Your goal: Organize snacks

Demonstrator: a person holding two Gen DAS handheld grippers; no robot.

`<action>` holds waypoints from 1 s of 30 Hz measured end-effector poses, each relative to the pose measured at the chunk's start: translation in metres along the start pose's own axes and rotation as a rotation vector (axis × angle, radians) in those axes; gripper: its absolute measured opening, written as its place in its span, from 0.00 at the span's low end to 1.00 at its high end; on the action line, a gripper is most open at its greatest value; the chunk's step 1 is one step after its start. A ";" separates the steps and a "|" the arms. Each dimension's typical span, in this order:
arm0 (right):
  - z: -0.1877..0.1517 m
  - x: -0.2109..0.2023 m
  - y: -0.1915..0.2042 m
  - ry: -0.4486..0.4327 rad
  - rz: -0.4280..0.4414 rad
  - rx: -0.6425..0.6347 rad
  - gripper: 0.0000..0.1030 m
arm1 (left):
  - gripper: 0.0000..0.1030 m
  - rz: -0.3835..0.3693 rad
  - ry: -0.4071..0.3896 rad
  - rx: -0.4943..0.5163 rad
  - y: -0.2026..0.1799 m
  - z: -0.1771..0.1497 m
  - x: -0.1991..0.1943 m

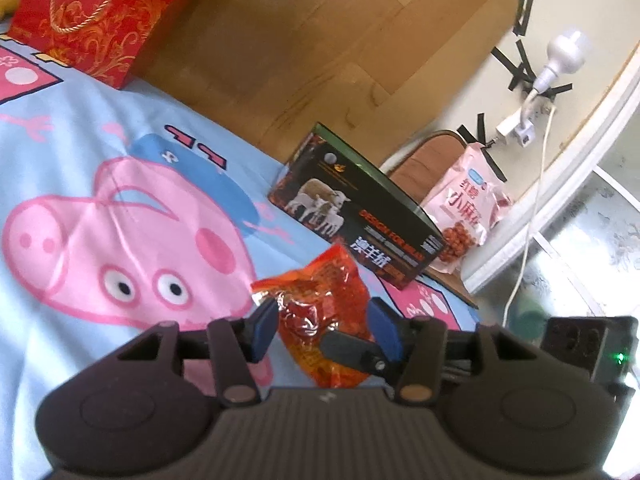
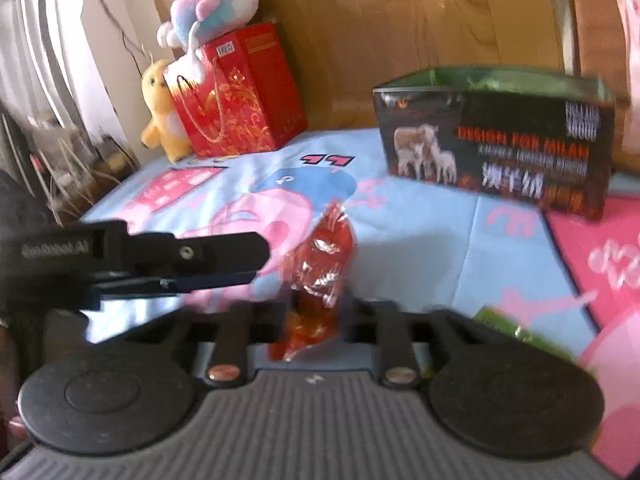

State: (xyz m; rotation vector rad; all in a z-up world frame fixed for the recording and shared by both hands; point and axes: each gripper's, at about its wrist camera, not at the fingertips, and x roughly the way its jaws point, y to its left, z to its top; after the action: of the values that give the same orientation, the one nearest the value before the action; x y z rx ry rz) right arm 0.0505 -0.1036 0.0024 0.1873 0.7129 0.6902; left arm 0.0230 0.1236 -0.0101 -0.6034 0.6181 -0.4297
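Note:
A crinkled red-orange snack packet [image 1: 320,312] [image 2: 320,264] is held above the cartoon bedsheet [image 1: 100,152]. My left gripper [image 1: 324,326] has its blue pads [image 1: 265,326] on either side of the packet, close to its edges but not squeezing it. One dark finger of my right gripper [image 1: 348,350] crosses the packet's lower half. In the right wrist view the packet stands upright in my right gripper [image 2: 316,308], whose jaws are closed on it and mostly hidden by it. There my left gripper [image 2: 262,258] reaches in from the left, side on.
A dark box with a sheep picture [image 1: 360,216] [image 2: 496,144] stands behind the packet. A pink snack bag [image 1: 464,216] leans to the box's right. A red gift bag [image 1: 100,12] [image 2: 240,92] and plush toys [image 2: 164,120] sit by the wooden headboard [image 1: 300,40]. A green packet [image 2: 516,328] lies near right.

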 end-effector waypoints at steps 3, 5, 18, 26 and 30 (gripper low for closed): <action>-0.003 -0.007 -0.009 -0.002 0.034 0.105 0.18 | 0.50 -0.010 0.008 -0.008 0.000 -0.001 0.001; -0.004 -0.009 -0.015 -0.001 0.060 0.168 0.18 | 0.50 -0.011 0.007 -0.012 0.001 0.000 0.001; 0.005 -0.037 -0.044 -0.116 0.210 0.391 0.14 | 0.49 -0.153 0.088 -0.079 -0.018 0.020 0.024; 0.063 -0.058 -0.059 -0.264 0.108 0.272 0.14 | 0.49 -0.183 0.026 0.106 -0.084 0.087 0.076; 0.099 -0.057 -0.078 -0.312 0.013 0.188 0.14 | 0.49 -0.162 0.014 0.165 -0.106 0.108 0.111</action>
State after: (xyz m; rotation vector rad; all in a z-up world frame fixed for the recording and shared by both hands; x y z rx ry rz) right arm 0.1250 -0.1931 0.0778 0.4624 0.4768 0.5893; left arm 0.1538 0.0272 0.0827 -0.4947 0.5425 -0.6312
